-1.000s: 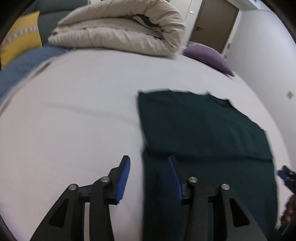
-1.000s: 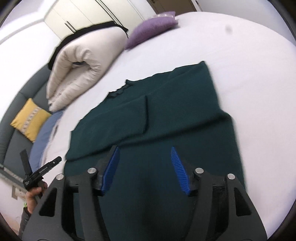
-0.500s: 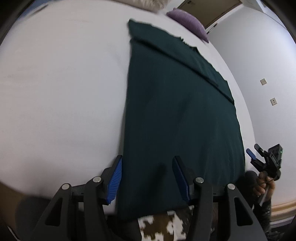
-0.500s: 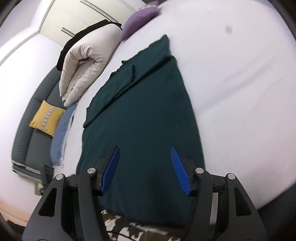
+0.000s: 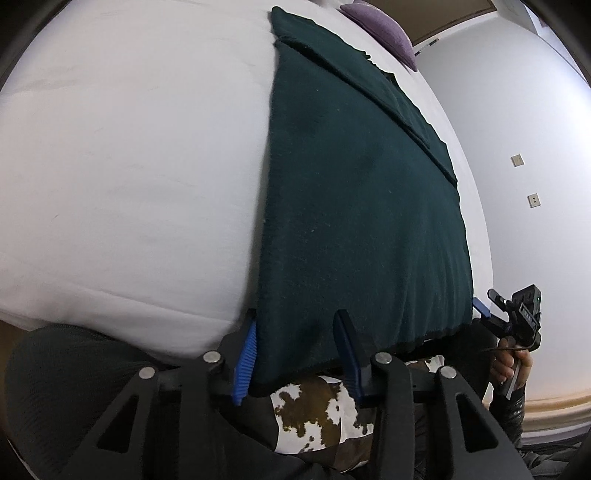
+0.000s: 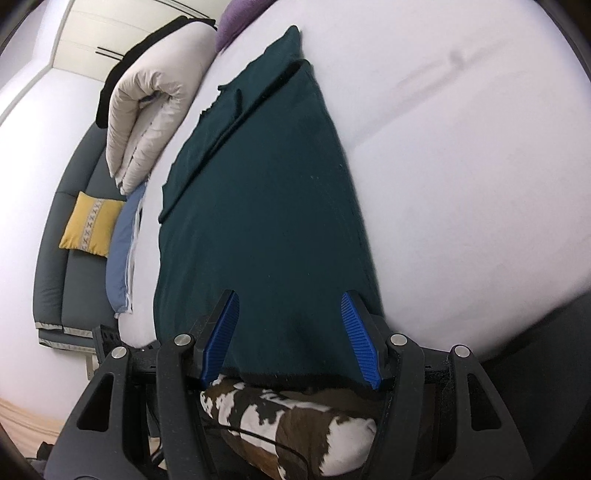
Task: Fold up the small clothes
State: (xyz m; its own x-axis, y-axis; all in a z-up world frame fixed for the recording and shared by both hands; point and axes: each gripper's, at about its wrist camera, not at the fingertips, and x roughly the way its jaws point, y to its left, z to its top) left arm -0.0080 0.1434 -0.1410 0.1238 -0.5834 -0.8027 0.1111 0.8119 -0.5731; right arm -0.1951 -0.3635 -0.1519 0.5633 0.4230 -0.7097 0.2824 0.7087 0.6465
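A dark green garment (image 5: 354, 206) lies flat on the white bed (image 5: 129, 166), sleeves folded in at its far end; its near hem hangs at the bed's front edge. My left gripper (image 5: 295, 354) is open, its jaws straddling the hem's near left corner. My right gripper (image 6: 291, 339) is open, its jaws straddling the hem of the garment (image 6: 266, 206) near its right corner. The right gripper also shows in the left wrist view (image 5: 509, 317), at the hem's right end.
A folded beige duvet (image 6: 147, 110) and a purple pillow (image 5: 380, 26) lie at the bed's far end. A grey sofa (image 6: 59, 229) with a yellow cushion (image 6: 90, 229) stands to the left. A brown-and-white patterned cloth (image 6: 288, 413) is below the bed edge.
Both grippers have drawn back and down from over the garment to its near hem at the bed's front edge. Both stay open.
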